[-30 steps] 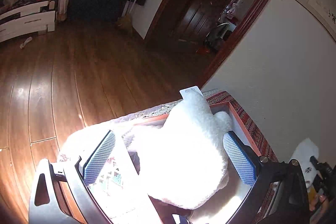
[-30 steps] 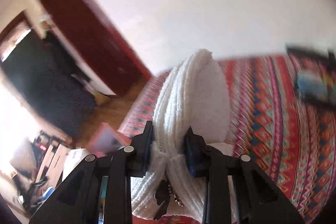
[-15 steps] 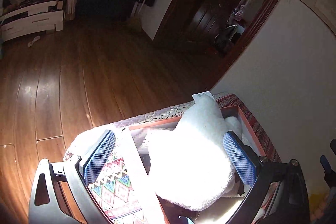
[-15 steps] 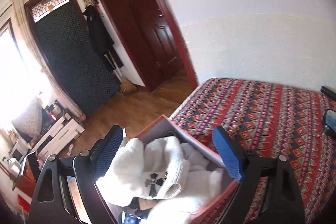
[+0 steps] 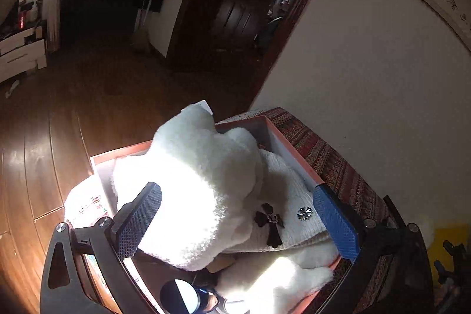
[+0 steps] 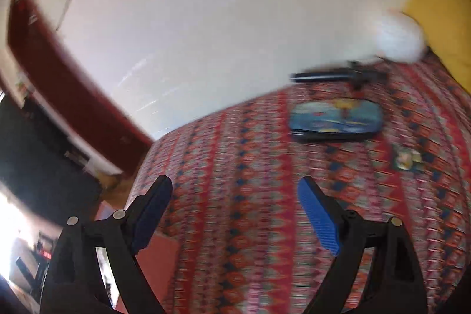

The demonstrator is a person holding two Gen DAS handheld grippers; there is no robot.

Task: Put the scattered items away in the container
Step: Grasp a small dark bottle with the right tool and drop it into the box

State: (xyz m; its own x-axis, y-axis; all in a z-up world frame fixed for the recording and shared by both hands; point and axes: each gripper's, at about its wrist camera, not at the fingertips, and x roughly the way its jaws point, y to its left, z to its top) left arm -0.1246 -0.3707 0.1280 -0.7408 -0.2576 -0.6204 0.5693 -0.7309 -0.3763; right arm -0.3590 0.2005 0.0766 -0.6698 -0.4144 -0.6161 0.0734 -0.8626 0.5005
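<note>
An orange-rimmed box (image 5: 294, 158) sits on the patterned cloth. It holds a white fluffy garment (image 5: 194, 184) and a white knit hat (image 5: 288, 211) with a dark cross badge. My left gripper (image 5: 235, 219) hangs open just over the box, its fingers wide on either side of the pile and not pressing it. In the blurred right wrist view, my right gripper (image 6: 235, 217) is open and empty above the red patterned cloth (image 6: 250, 167). A blue pouch (image 6: 335, 119), a small item (image 6: 407, 159) and a black object (image 6: 338, 75) lie ahead of it.
A white fluffy thing (image 6: 400, 40) and a yellow cushion (image 6: 441, 5) rest against the wall at the far right. The box corner (image 6: 156, 264) shows at the right gripper's lower left. Wooden floor (image 5: 59, 122) drops away beyond the box. A round lens (image 5: 176, 299) lies in the box's near end.
My right gripper let go of the knit hat, which now lies in the box, and swung right over the cloth. My left gripper shifted closer over the box.
</note>
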